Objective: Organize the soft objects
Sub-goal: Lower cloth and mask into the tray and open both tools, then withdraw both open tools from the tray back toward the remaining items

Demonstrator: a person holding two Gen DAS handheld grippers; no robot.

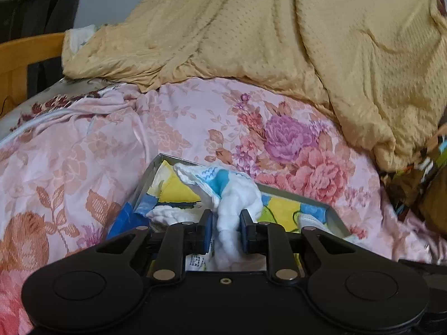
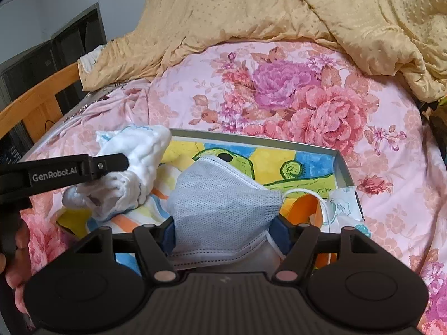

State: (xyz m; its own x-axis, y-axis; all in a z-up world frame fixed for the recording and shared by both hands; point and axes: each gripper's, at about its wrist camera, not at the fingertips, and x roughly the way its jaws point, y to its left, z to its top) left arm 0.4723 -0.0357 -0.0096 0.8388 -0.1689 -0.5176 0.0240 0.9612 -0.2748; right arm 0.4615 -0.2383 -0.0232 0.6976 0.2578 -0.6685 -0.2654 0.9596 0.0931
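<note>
A shallow grey tray [image 2: 342, 164] with a colourful cartoon lining lies on the floral bedspread; it also shows in the left wrist view [image 1: 333, 215]. My left gripper [image 1: 226, 230] is shut on a white cloth with blue print [image 1: 232, 195] and holds it over the tray's left part; the cloth [image 2: 139, 162] and one left gripper finger [image 2: 111, 162] show in the right wrist view. My right gripper [image 2: 226, 231] is shut on a grey-blue face mask [image 2: 220, 203] above the tray's near side.
A tan dotted blanket [image 1: 279, 28] is heaped at the back of the bed. A wooden bed frame [image 2: 36, 103] runs along the left. An orange item [image 2: 304, 209] and a small printed packet [image 2: 342, 203] lie in the tray's right corner.
</note>
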